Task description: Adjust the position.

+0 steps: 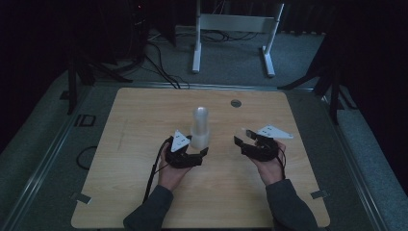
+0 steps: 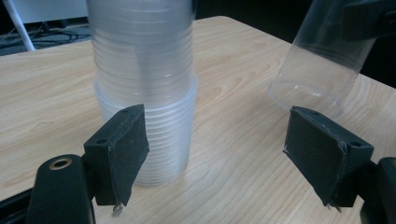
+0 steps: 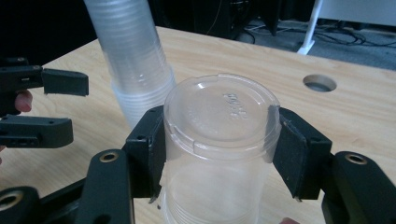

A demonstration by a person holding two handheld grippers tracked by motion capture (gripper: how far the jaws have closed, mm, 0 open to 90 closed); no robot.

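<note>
A tall stack of clear plastic cups (image 1: 200,126) stands upside down in the middle of the wooden table (image 1: 144,120). My left gripper (image 1: 198,154) is at the stack's base with its jaws open. In the left gripper view the stack (image 2: 142,84) rises just past the left pad (image 2: 119,154), while the other pad stands well clear of it. My right gripper (image 1: 243,139) is to the right of the stack, shut on a single clear cup (image 3: 219,135) held bottom-up. That cup (image 2: 322,60) hangs tilted just above the table.
A round hole (image 1: 235,103) sits in the tabletop behind the stack. White frame legs (image 1: 231,33) and cables lie on the floor beyond the far edge. Both forearms come in over the near edge.
</note>
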